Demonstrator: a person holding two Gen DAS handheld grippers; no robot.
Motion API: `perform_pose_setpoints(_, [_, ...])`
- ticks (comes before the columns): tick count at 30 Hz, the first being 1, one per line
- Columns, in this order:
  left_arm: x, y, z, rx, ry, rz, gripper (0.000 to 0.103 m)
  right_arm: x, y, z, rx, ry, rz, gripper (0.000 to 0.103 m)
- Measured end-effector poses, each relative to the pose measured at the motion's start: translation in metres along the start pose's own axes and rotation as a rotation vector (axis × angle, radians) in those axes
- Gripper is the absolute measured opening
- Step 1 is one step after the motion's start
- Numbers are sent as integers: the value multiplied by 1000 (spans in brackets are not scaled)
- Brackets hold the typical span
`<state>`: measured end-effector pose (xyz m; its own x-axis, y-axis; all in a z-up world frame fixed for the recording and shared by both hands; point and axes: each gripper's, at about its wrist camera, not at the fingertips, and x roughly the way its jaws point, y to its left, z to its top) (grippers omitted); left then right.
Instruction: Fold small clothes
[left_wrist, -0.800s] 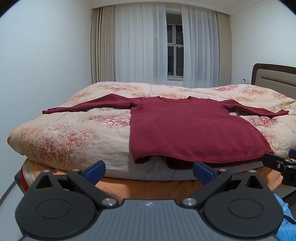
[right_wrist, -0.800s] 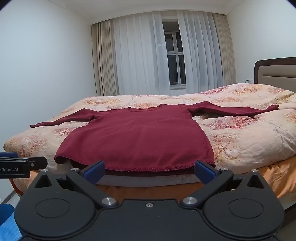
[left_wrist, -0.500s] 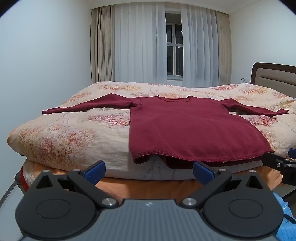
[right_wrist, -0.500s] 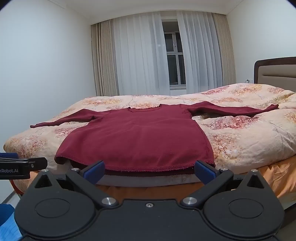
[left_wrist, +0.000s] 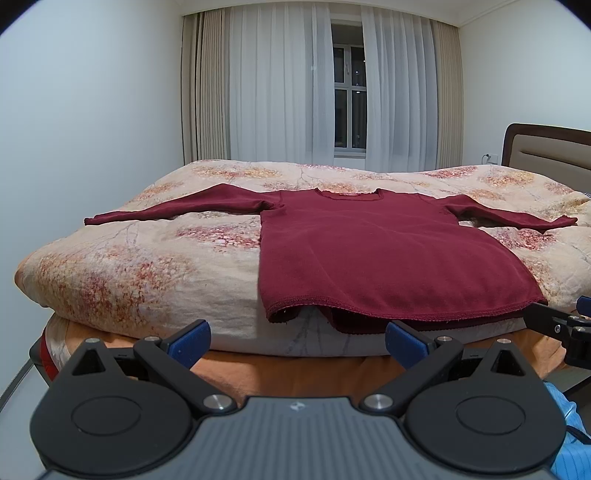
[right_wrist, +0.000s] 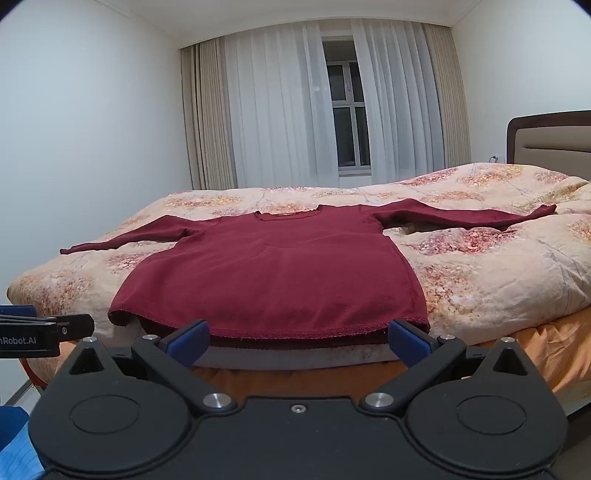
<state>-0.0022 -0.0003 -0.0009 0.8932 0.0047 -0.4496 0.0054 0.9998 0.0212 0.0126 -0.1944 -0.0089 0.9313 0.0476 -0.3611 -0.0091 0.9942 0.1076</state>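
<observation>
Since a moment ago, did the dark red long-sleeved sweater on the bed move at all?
No. The dark red sweater lies spread flat in the same spot on the flowery quilt, its hem at the same bed edge.

The sweater (left_wrist: 369, 258) lies spread on the quilt (left_wrist: 147, 266), window (left_wrist: 349, 99) behind.

text: "nRobot.AI", start cut off | on: left gripper (right_wrist: 44, 338) side | view: right wrist
</observation>
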Motion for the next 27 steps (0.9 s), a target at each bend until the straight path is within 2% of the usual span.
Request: perform_pose_setpoints(27, [5, 2, -1, -3, 10, -1, 103, 0, 0, 0, -2, 2, 0, 103])
